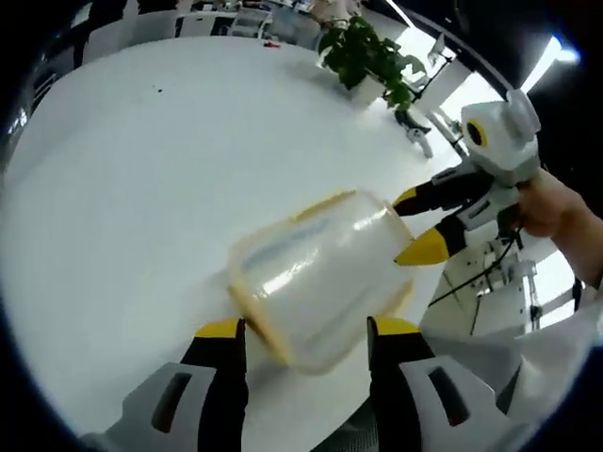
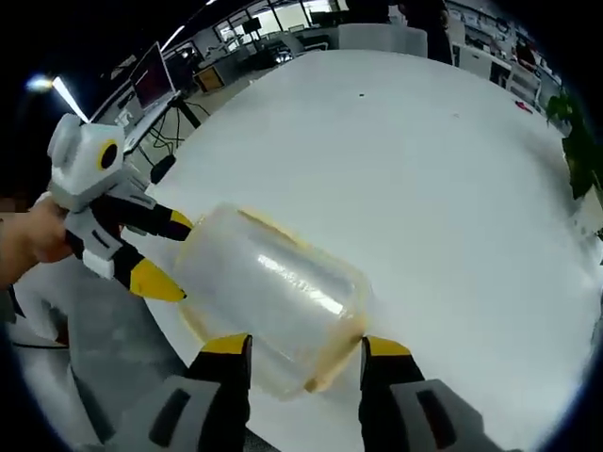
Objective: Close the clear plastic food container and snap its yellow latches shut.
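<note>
The clear plastic container (image 1: 316,273) with its yellow rim and latches lies at the near edge of the white table (image 1: 141,188). My left gripper (image 1: 306,330) has one end of the box between its yellow-tipped jaws, which press on both sides. My right gripper (image 1: 416,226) comes in from the right, its tips at the opposite end. In the right gripper view the container (image 2: 273,292) sits between the right gripper's (image 2: 306,347) jaws, touching both. The left gripper (image 2: 168,252) reaches in from the left, held by a hand (image 2: 24,240).
A potted green plant (image 1: 367,56) stands at the table's far side. Chairs and desks with monitors (image 2: 151,80) ring the table. A grey floor (image 2: 104,348) lies below the table edge, near the container.
</note>
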